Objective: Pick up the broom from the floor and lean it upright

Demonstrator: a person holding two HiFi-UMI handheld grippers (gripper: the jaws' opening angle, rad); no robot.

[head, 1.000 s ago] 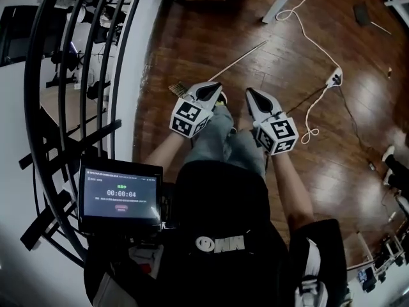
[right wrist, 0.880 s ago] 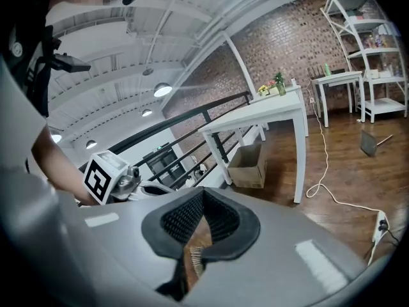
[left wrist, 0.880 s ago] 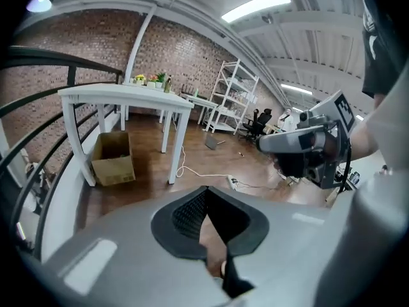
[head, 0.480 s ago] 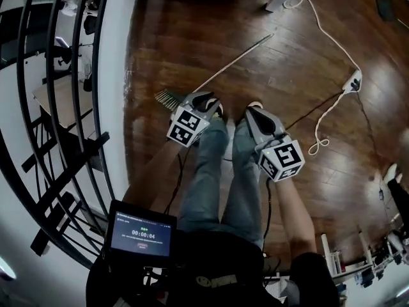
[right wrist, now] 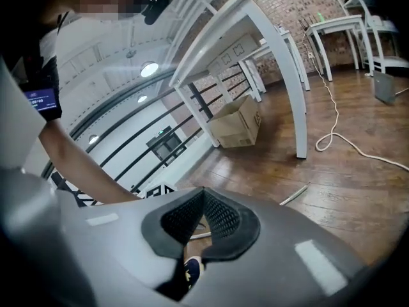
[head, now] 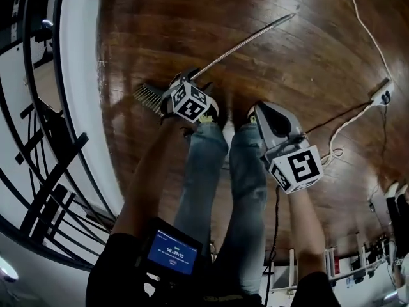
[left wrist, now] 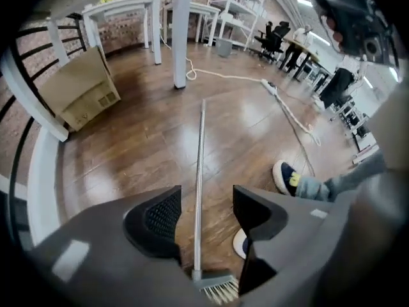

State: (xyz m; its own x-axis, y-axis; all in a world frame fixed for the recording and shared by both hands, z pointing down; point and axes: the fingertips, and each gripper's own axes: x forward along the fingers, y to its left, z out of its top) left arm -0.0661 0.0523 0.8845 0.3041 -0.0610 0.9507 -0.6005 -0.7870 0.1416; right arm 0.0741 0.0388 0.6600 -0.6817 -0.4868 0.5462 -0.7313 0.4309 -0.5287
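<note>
The broom lies flat on the wooden floor, its thin metal handle (head: 246,40) running up to the right and its bristled head (head: 148,97) at the left near the railing. My left gripper (head: 192,78) points steeply down at the handle's lower end. In the left gripper view its jaws are opening and straddle the handle (left wrist: 199,171) just ahead of the broom head (left wrist: 219,288); the pads (left wrist: 160,219) stand apart from it. My right gripper (head: 257,112) hovers shut and empty over the person's right leg, beside the broom.
A black stair railing (head: 57,139) and a white curb bound the floor on the left. A white power strip with its cable (head: 383,94) lies at the right. A cardboard box (left wrist: 86,94) and white table legs (left wrist: 181,31) stand beyond the broom. The person's shoes (left wrist: 287,174) are close to the handle.
Both grippers dropped toward the floor. The left one tipped downward, reached the broom handle and opened its jaws around it. The right one stayed shut.
</note>
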